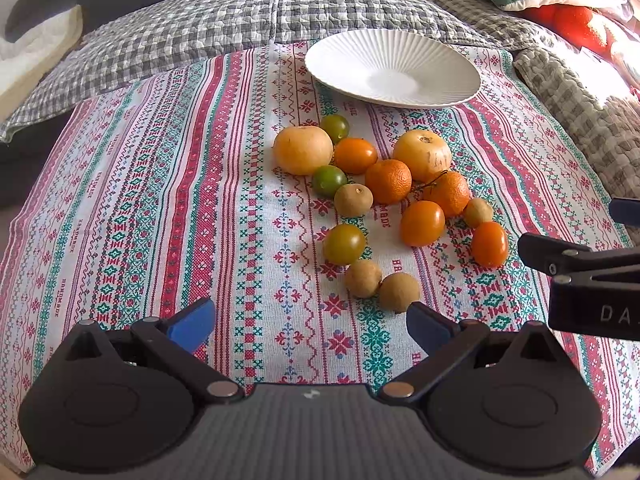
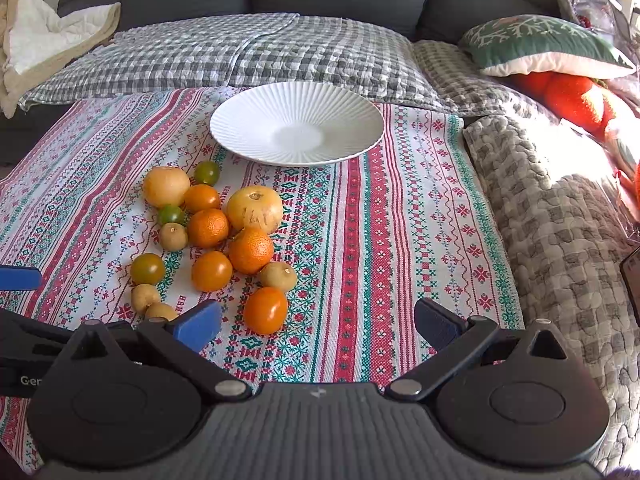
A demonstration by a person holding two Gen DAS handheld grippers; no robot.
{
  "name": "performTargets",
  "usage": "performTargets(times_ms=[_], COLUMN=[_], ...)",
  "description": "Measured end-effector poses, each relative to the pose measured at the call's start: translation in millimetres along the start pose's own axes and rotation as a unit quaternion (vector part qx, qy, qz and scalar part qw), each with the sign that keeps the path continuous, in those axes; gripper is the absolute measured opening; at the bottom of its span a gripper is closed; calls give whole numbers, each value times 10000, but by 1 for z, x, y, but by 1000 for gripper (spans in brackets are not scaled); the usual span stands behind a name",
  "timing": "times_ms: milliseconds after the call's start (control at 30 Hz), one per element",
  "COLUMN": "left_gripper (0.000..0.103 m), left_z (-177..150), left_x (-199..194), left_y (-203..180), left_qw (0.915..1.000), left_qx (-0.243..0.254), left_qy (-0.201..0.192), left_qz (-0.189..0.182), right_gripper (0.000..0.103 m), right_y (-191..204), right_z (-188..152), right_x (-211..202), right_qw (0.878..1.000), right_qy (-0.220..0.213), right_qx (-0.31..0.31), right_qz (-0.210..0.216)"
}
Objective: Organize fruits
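Both the left gripper (image 1: 308,322) and the right gripper (image 2: 318,322) hover with fingers spread wide, grasping nothing. The fruits (image 1: 388,181) lie clustered on the patterned cloth (image 1: 160,208) at frame centre, just below the bare white plate (image 1: 392,67) at upper centre.

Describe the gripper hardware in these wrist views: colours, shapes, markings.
Both alike: left gripper and right gripper have ribbed grey bodies, two black rounded housings, black linkage arms with silver pivot pins, and blue pads on the jaws. White lettering shows on each gripper's side, partly cut off.
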State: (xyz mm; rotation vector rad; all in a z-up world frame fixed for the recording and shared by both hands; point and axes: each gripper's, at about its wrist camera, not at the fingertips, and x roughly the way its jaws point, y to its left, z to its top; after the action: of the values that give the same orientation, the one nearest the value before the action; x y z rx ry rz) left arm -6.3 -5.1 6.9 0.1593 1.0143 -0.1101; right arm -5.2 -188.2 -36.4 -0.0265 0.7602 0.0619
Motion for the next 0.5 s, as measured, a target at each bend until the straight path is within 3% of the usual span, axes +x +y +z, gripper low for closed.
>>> performTargets(times_ms=[200,400,500], left_gripper=[100,100,100], left_z=[5,23,33], left_x=[3,12,20], left_y=[4,16,22], left_qw=[9999,9990,9989], left_qx=[112,352,363], left_qy=[-20,-269,-248], left_qz=[-32,-56,-161], right_gripper=[103,103,103], right_y=[-3,-3,-3], right_z=[3,16,24], right_x=[6,16,21], right_qw=[10000,9976,9968], right_qy=[-9,-214,-333], right_qx=[-38,-392,-470], right_qz=[48,534,555])
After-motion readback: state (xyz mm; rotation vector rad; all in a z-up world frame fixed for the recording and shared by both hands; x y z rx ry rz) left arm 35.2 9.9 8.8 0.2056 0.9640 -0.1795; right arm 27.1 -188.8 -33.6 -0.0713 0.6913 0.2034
